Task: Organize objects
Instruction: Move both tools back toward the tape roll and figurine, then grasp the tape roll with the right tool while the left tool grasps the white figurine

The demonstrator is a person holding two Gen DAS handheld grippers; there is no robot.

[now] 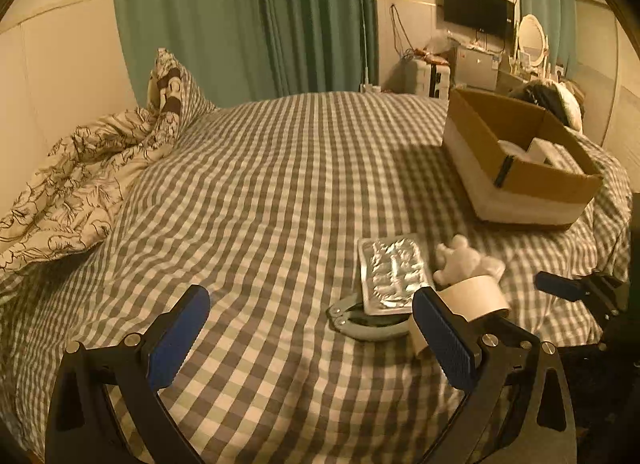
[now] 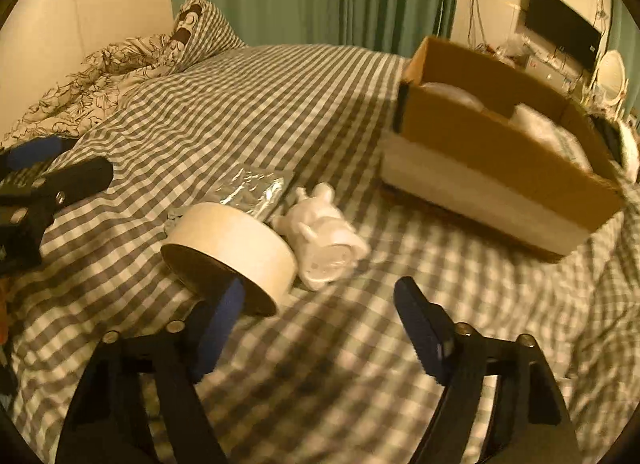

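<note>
Tape roll (image 2: 236, 248), a wide ring of smooth cream paper with a dark hollow core, is seen lying tilted on the bed just beside a white plush toy (image 2: 324, 236), which looks soft and rounded with small ears. Behind them a flat blister pack (image 1: 394, 274) of crinkled silver foil is laid, and its near end rests over a grey metal hole punch (image 1: 366, 324) with a curved body. A cardboard box (image 2: 500, 156) is placed further back to the right; its walls are brown and stiff, its lower part is white, and pale wrapped things are seen inside.

The left gripper (image 1: 310, 338) is held wide open above the sheet with nothing between its blue ribbed pads (image 1: 180, 338). The right gripper (image 2: 318, 336) is spread open too; its left finger is seen in front of the lower edge of the tape roll, but nothing is clamped.

The bed is covered by a grey and white checked sheet (image 1: 260, 192), slightly wrinkled. A crumpled floral duvet (image 1: 76, 184) and a checked pillow (image 1: 176, 84) are pushed against the cream wall. Green pleated curtains (image 1: 248, 16), a wall-mounted television (image 1: 478, 8) and an oval mirror (image 1: 532, 34) are seen at the back.
</note>
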